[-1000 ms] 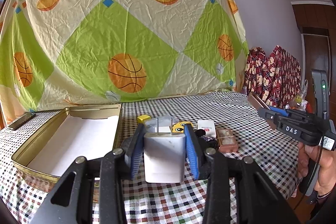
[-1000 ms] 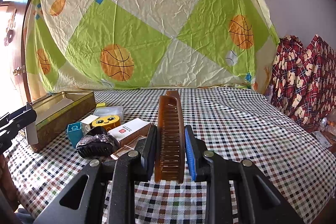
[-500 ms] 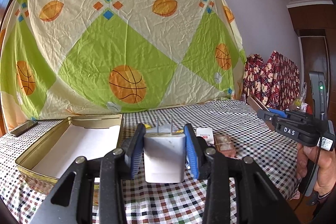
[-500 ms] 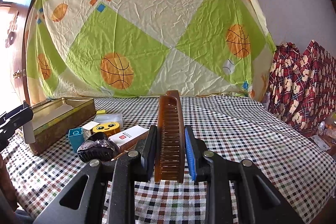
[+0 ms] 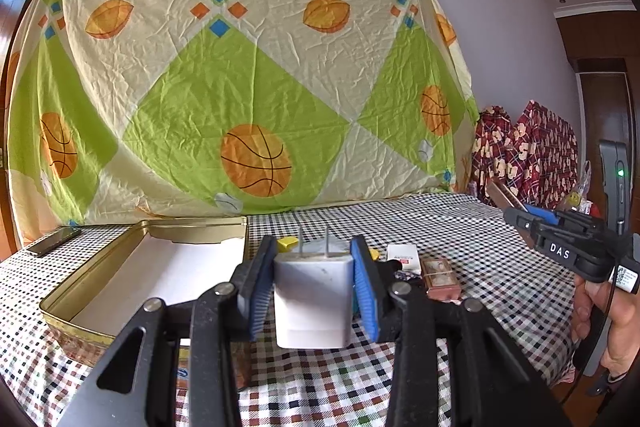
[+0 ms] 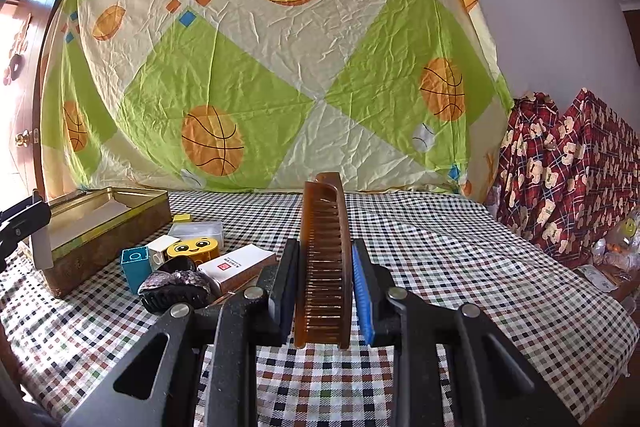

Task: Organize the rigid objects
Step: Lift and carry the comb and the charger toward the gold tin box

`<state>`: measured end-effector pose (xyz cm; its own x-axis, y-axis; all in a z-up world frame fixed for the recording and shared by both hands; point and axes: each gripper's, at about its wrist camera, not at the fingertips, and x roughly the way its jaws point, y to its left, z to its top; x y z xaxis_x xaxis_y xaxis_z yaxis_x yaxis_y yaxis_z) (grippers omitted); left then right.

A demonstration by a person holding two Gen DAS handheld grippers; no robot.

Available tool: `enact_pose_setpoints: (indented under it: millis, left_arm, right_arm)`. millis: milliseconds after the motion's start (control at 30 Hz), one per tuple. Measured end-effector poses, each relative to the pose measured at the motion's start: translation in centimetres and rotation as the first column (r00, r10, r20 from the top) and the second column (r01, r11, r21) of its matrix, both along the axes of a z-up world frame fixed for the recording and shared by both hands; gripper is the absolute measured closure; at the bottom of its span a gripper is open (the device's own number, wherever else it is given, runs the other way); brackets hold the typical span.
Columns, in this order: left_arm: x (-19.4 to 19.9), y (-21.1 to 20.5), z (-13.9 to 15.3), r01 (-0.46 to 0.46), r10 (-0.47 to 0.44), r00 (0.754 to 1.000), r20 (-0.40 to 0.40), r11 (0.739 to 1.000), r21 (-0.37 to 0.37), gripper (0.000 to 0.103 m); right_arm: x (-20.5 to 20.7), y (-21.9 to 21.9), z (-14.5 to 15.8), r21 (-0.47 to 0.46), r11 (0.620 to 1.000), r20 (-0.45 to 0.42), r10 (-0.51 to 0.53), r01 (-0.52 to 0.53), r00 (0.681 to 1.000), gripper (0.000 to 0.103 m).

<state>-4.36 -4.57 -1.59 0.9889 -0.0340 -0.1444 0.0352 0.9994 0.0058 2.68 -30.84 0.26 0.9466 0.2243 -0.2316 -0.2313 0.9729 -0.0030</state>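
Note:
My left gripper [image 5: 313, 259] is shut on a white plug adapter [image 5: 313, 301], prongs pointing away, held above the checked table just right of an open gold tin [image 5: 132, 267]. My right gripper [image 6: 325, 259] is shut on a brown comb [image 6: 324, 259] that stands on edge between the blue pads. Left of it lie a white box [image 6: 236, 265], a yellow smiley block [image 6: 193, 247], a teal block [image 6: 135, 261], a dark hair clip [image 6: 174, 289] and a clear case [image 6: 198, 228]. In the left wrist view the right gripper [image 5: 516, 217] shows at the right edge, held by a hand [image 5: 612, 323].
The gold tin [image 6: 104, 217] has a white lining and nothing inside. A dark phone [image 5: 54, 241] lies at the table's far left corner. A small brown case [image 5: 440, 273] sits beside the white box [image 5: 404, 257]. A patterned sheet hangs behind the table; red plaid fabric [image 6: 568, 171] stands at the right.
Both wrist views have tilted upward a little, so the table and its objects sit lower in frame. Both grips are unchanged.

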Motion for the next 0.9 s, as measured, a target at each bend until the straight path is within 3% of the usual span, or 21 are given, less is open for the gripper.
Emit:
enact_pose_setpoints:
  millis: [100, 900]
  left_arm:
    - [-0.2, 0.4, 0.0, -0.011, 0.011, 1.0, 0.005, 1.0, 0.0, 0.066]
    - [-1.0, 4.4, 0.0, -0.091, 0.092, 0.996, 0.005, 0.995, -0.038, 0.066]
  right_arm:
    - [-0.1, 0.3, 0.0, 0.035, 0.999, -0.004, 0.024, -0.024, 1.0, 0.076]
    - [-1.9, 8.2, -0.1, -0.025, 0.987, -0.008, 0.159, -0.159, 0.987, 0.076]
